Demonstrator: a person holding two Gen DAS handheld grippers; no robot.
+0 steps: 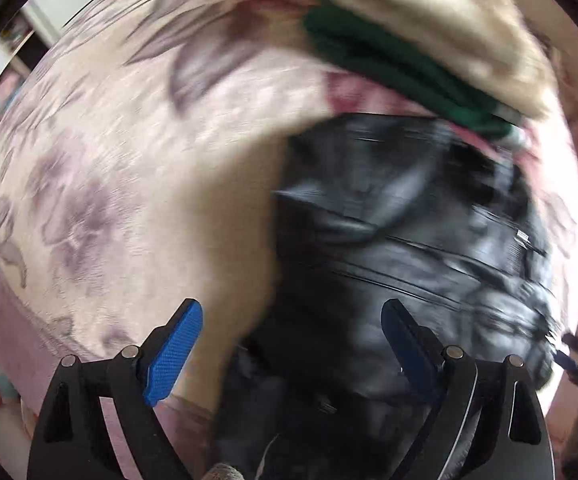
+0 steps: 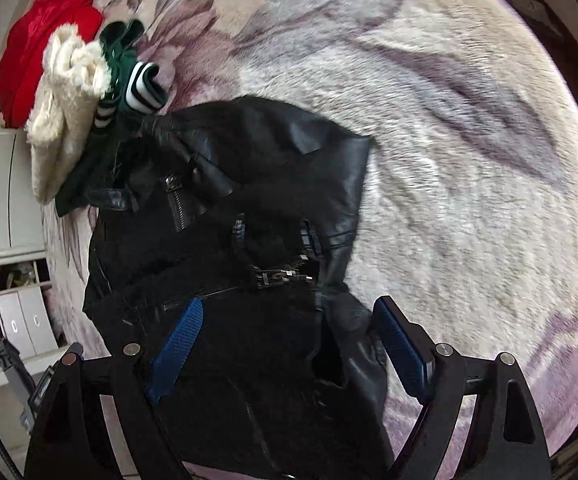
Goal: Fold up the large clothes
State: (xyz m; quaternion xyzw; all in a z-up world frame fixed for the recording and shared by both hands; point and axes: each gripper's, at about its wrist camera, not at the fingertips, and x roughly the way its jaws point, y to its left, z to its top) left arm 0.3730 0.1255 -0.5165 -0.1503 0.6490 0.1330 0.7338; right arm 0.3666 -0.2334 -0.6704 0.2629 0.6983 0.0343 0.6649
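A black leather jacket [image 2: 225, 216] lies crumpled on a plush floral blanket [image 2: 449, 168], its glossy panels creased and bunched, with metal zippers [image 2: 177, 204] running at angles and a buckled strap [image 2: 281, 274] near the middle. In the left wrist view the same jacket [image 1: 409, 240] shows blurred, with long seam lines across its shiny surface.

The right gripper [image 2: 289, 344] hangs over the jacket's near part with its blue-padded fingers [image 2: 177, 344] spread apart; dark fabric lies between them, but whether they touch it cannot be told. The left gripper [image 1: 293, 344] is likewise spread wide, one blue pad [image 1: 173, 356] over the blanket [image 1: 109, 160] and the other over the jacket's edge, holding nothing.

Just beyond the jacket's far end sits a pile of other clothes: a dark green garment with white-striped cuffs [image 2: 129, 76], touching the jacket's collar area, a cream fluffy garment [image 2: 65, 120] partly on top of it, and a red garment [image 2: 37, 44] behind them.

The blanket is pale cream with large mauve and grey flower prints. At the left rim of the right wrist view stands white furniture with open shelves [image 2: 17, 280].
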